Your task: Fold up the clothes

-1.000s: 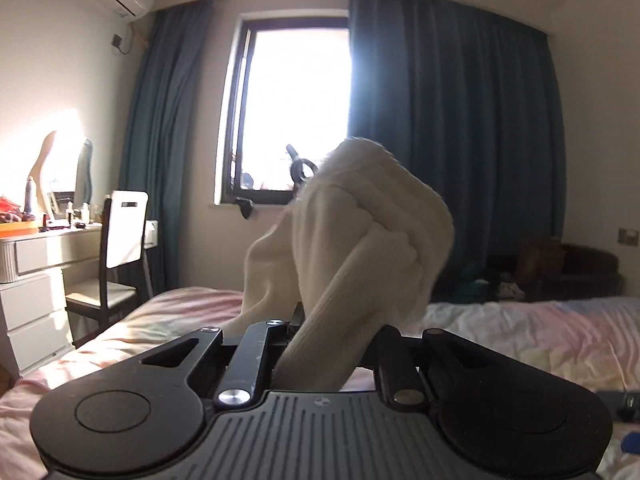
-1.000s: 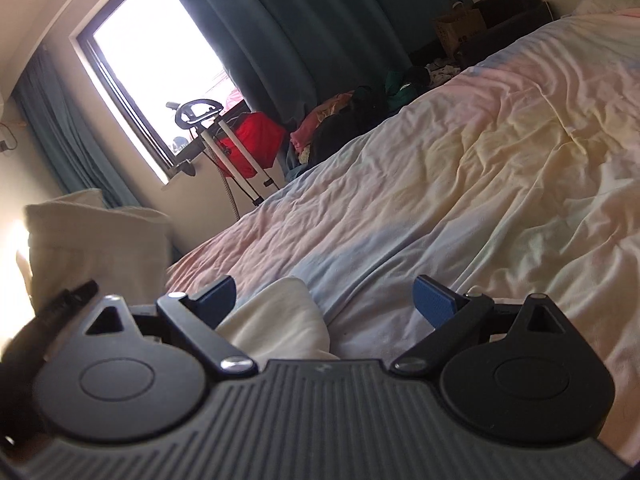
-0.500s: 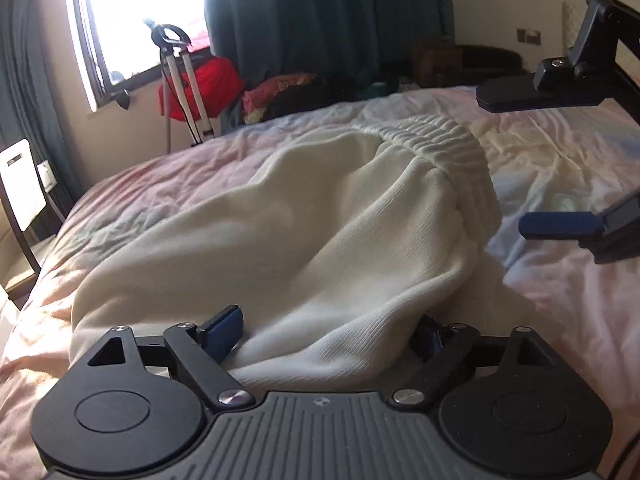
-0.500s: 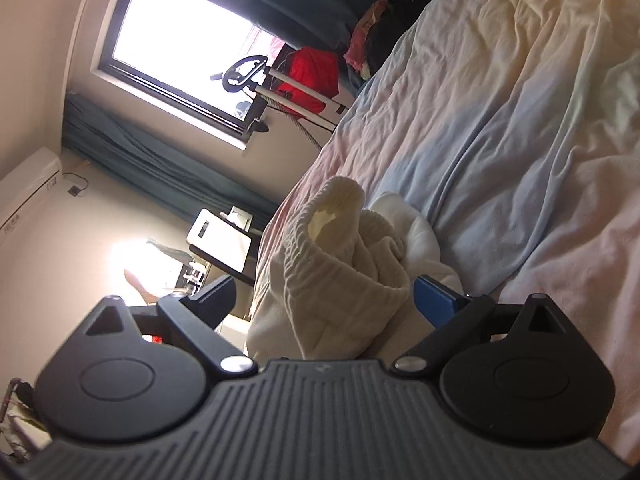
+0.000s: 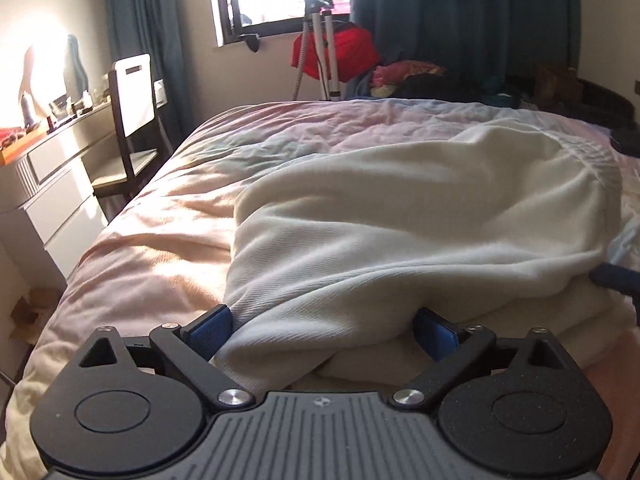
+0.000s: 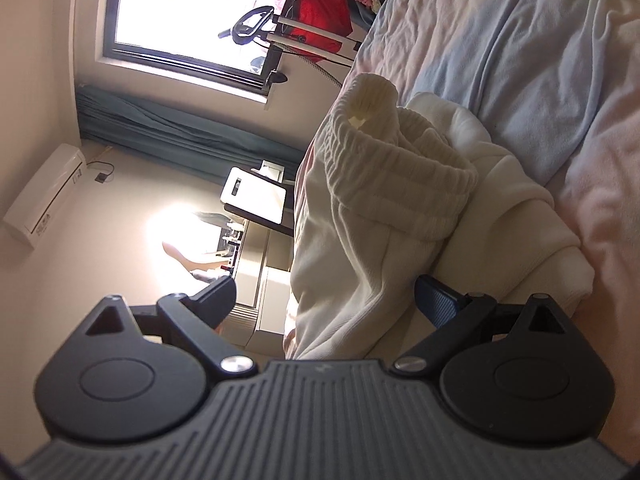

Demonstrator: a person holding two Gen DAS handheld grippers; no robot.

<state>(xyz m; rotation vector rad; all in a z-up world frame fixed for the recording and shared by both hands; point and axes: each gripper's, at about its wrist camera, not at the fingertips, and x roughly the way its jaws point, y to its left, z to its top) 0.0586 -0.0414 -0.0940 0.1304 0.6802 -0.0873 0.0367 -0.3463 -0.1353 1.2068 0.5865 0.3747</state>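
A cream knit garment [image 5: 420, 216] lies folded over on the bed [image 5: 160, 216]. My left gripper [image 5: 322, 330] is open, its blue pads on either side of the garment's near edge. In the right wrist view, rolled sideways, the garment [image 6: 380, 208] shows its ribbed waistband [image 6: 400, 160] bunched on top. My right gripper [image 6: 324, 300] is open around the garment's end. One right fingertip [image 5: 614, 278] shows at the garment's right edge in the left wrist view.
The bed has a wrinkled pastel cover [image 6: 520, 40]. A chair [image 5: 132, 120] and white dresser [image 5: 52, 184] stand left of the bed. A garment steamer [image 5: 324, 40], a red bag and a clothes pile [image 5: 400, 76] are by the window and blue curtains.
One second ago my left gripper held the garment up in the air, shut on it. It has laid it on the bed and opened. My right gripper rolled sideways and closed in on the garment's end.
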